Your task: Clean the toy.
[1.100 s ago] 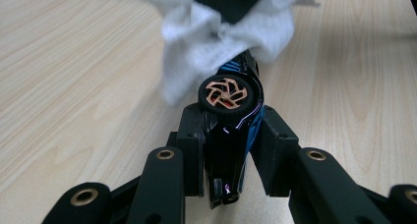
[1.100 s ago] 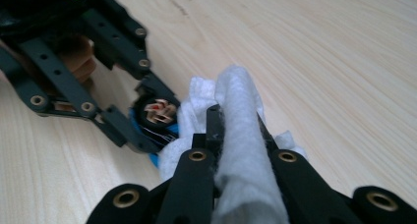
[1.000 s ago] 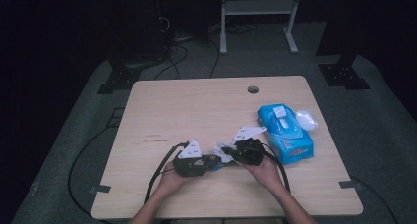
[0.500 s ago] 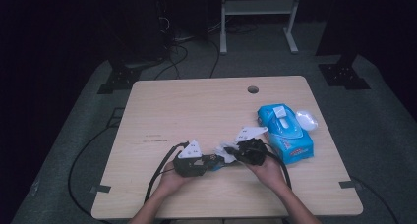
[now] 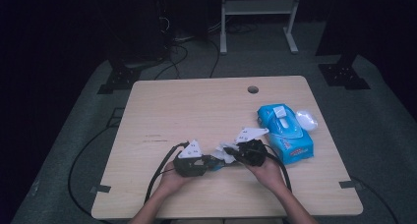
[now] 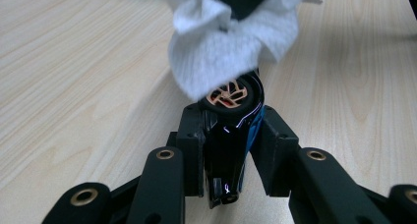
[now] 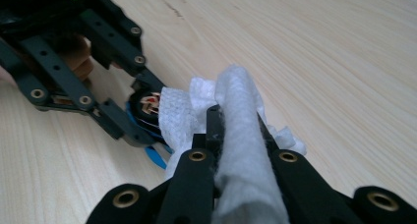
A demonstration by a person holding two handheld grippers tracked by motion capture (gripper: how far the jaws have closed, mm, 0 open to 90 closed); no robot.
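Note:
A small black and blue toy car [image 6: 230, 140] with a copper-coloured wheel [image 6: 229, 95] is clamped between the jaws of my left gripper [image 6: 231, 128], low on the table near the front edge. My right gripper [image 7: 237, 123] is shut on a crumpled white wipe [image 7: 243, 150], which rests against the car's front end [image 7: 146, 106]. In the high view the left gripper [image 5: 215, 163] and right gripper [image 5: 230, 153] meet tip to tip, with the wipe [image 5: 225, 156] between them. A person's hand holds each gripper.
A blue pack of wipes [image 5: 285, 131] lies just right of the right hand, with a small white object [image 5: 306, 119] beside it. The wooden table [image 5: 196, 106] has a cable hole [image 5: 253, 89] near its far edge. Cables trail off the front left.
The right gripper with the wipe has shifted very slightly against the car. The left gripper has stayed put.

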